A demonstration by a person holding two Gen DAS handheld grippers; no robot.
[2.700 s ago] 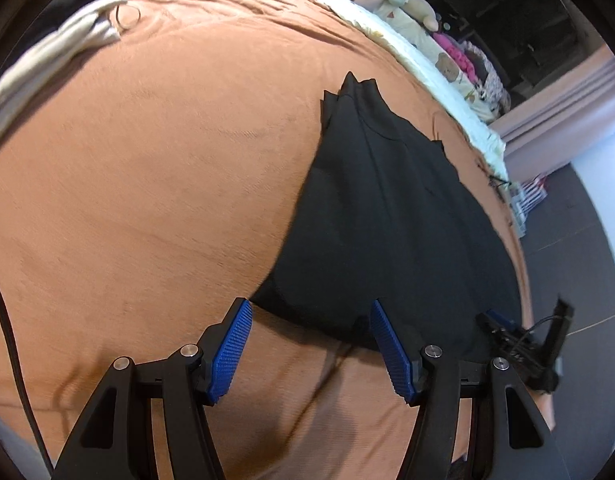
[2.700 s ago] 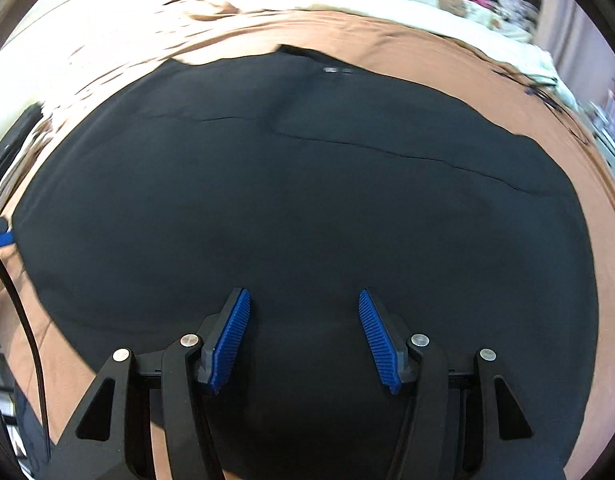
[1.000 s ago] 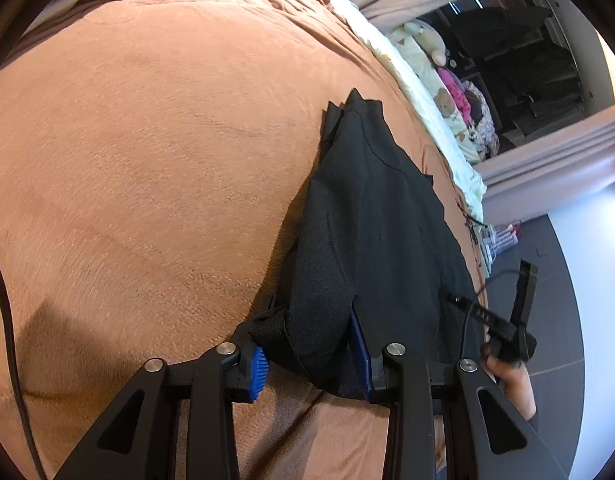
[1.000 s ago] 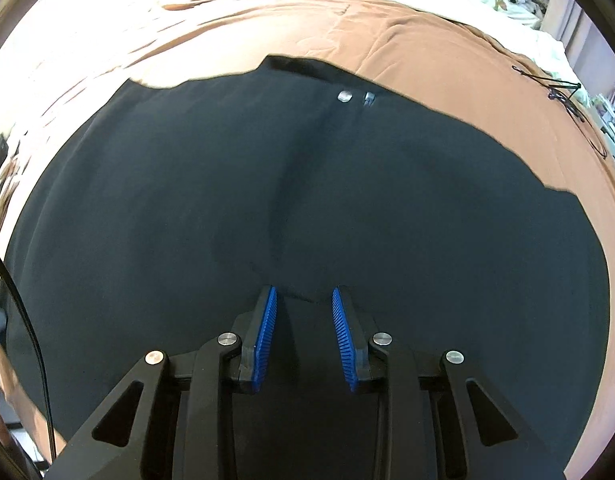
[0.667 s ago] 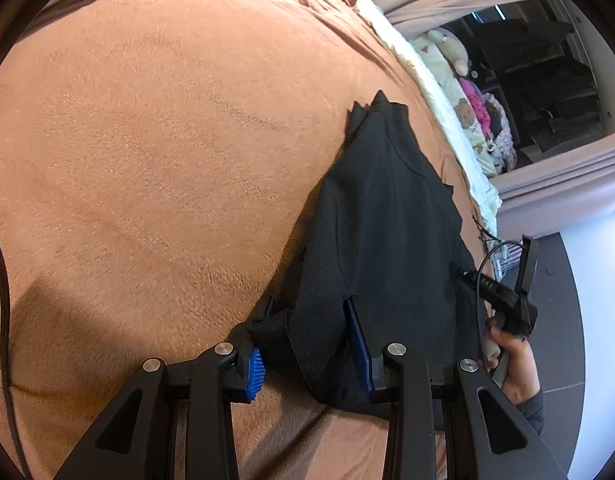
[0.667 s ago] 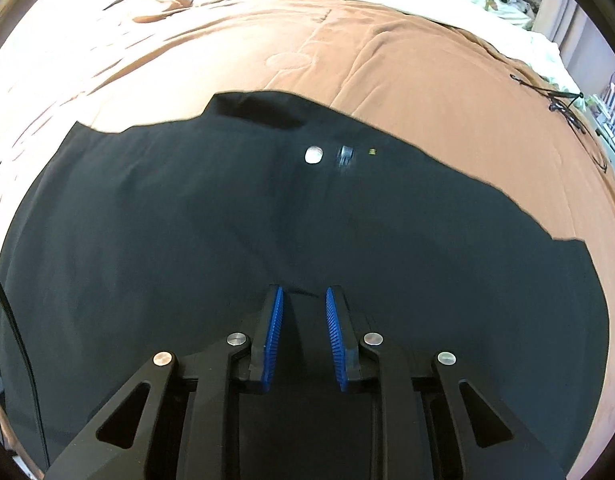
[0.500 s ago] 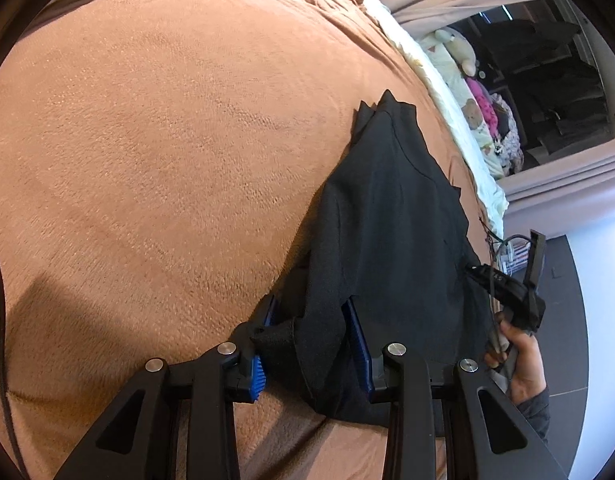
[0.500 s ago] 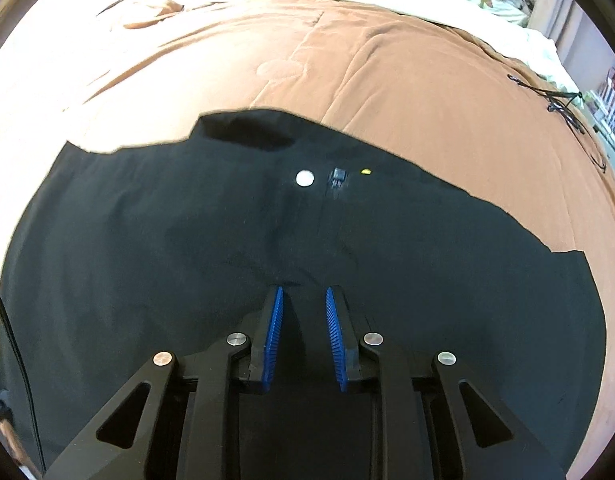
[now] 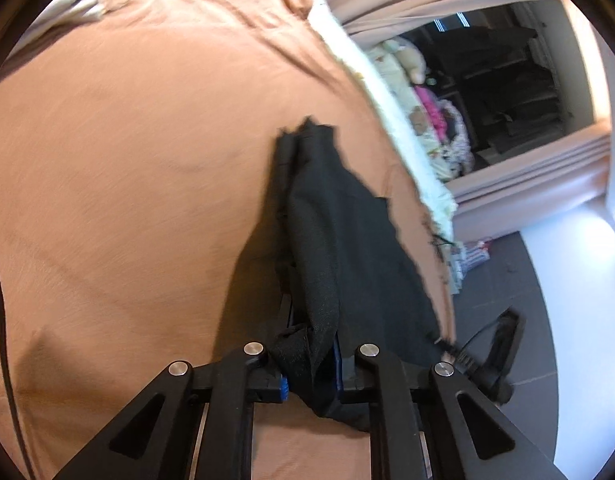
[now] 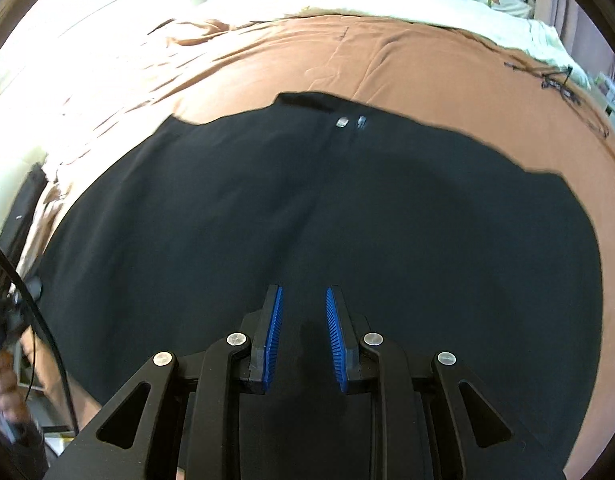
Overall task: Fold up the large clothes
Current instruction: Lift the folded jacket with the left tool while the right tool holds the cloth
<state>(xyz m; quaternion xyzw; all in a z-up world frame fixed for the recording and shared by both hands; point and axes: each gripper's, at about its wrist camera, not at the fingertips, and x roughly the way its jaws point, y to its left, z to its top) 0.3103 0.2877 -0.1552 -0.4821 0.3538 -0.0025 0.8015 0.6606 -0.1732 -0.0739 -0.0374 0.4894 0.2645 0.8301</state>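
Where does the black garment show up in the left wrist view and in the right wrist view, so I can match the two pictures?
Left wrist: the black garment runs from the centre down into the left tool, whose jaws are closing on a bunched edge.
Right wrist: the garment spreads across the middle and lower picture, under the right tool.
Shared landmark: the orange-brown bed cover beneath it.
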